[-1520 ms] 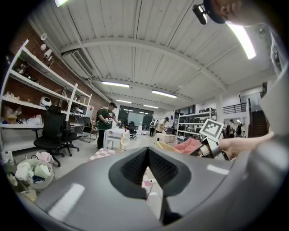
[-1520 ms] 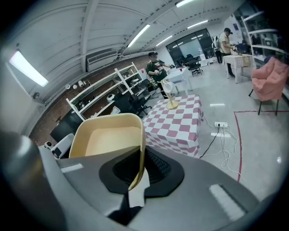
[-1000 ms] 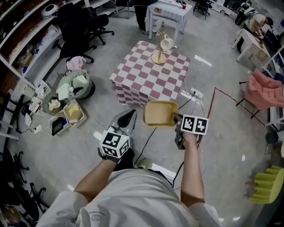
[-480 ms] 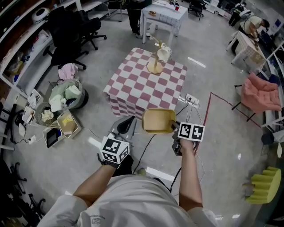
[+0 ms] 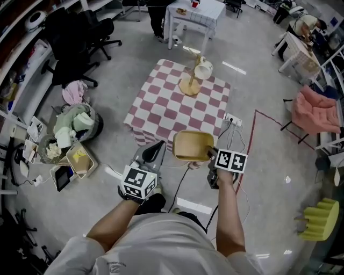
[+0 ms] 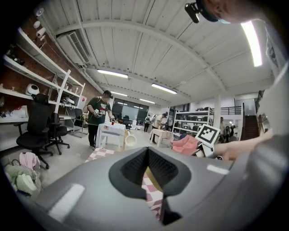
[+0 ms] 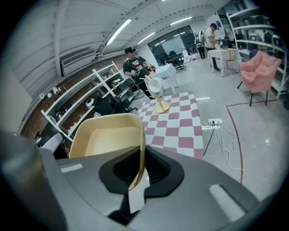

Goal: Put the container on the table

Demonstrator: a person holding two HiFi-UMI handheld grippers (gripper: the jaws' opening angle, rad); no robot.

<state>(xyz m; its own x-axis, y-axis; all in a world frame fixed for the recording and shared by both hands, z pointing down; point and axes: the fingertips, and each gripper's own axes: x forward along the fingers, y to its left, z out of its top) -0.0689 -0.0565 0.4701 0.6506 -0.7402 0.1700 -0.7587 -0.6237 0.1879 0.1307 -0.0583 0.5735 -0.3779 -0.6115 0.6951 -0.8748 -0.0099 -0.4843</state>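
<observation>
An empty yellow container (image 5: 192, 145) hangs above the floor, held by its right rim in my right gripper (image 5: 212, 156), which is shut on it. The right gripper view shows the container (image 7: 108, 135) with its thin wall pinched between the jaws. The table (image 5: 177, 107), draped in a red-and-white checked cloth, stands just ahead of the container. My left gripper (image 5: 156, 147) floats left of the container with its jaws shut and empty. Through its notch, a strip of the container (image 6: 152, 178) and the checked cloth (image 6: 151, 191) show.
A wooden mug stand with a cream cup (image 5: 196, 74) sits at the table's far edge. A power strip and cables (image 5: 232, 119) lie on the floor to the table's right, beside a red tape line (image 5: 257, 121). Bins and clutter (image 5: 75, 123) are at the left, a white table (image 5: 193, 13) behind.
The view has advanced toward the checked table, which now sits slightly lower and nearer in the head view. The container stays in my right gripper; both grippers keep their poses.
</observation>
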